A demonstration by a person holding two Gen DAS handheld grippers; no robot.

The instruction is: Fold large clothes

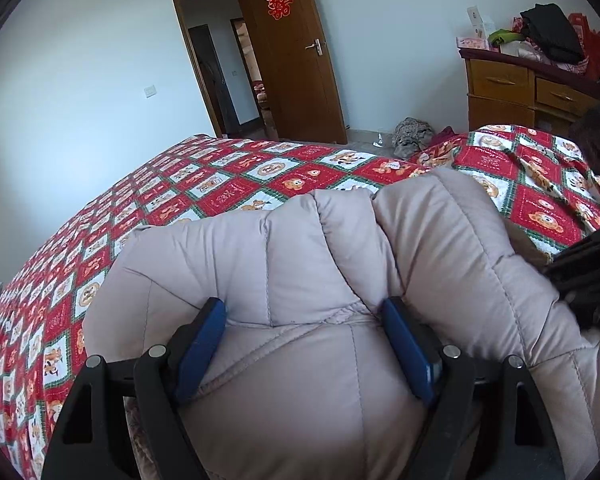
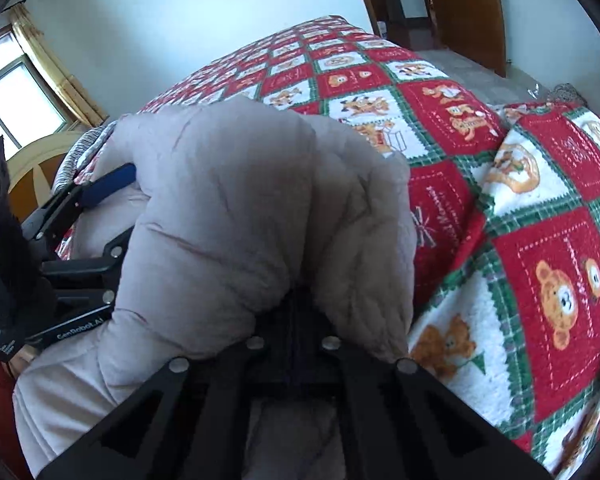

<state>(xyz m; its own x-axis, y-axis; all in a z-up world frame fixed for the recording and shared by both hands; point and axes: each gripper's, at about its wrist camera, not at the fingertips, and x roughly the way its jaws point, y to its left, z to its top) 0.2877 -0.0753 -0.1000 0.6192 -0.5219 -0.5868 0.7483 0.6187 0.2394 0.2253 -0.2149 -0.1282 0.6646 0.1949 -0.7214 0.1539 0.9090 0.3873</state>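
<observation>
Left gripper [image 1: 304, 344] spread wide around quilted beige puffer jacket [image 1: 300, 264] on bed [image 1: 228, 184]; right gripper [image 2: 294, 320] clenched on jacket fold.

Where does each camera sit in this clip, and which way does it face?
Left wrist: on the left gripper, looking across the puffy grey jacket and bed toward the open door; its blue fingers straddle the jacket.
Right wrist: on the right gripper, looking up the bed toward the window; its fingertips are buried in bunched jacket, the left gripper beside.
Shared: jacket, patchwork bedspread.
</observation>
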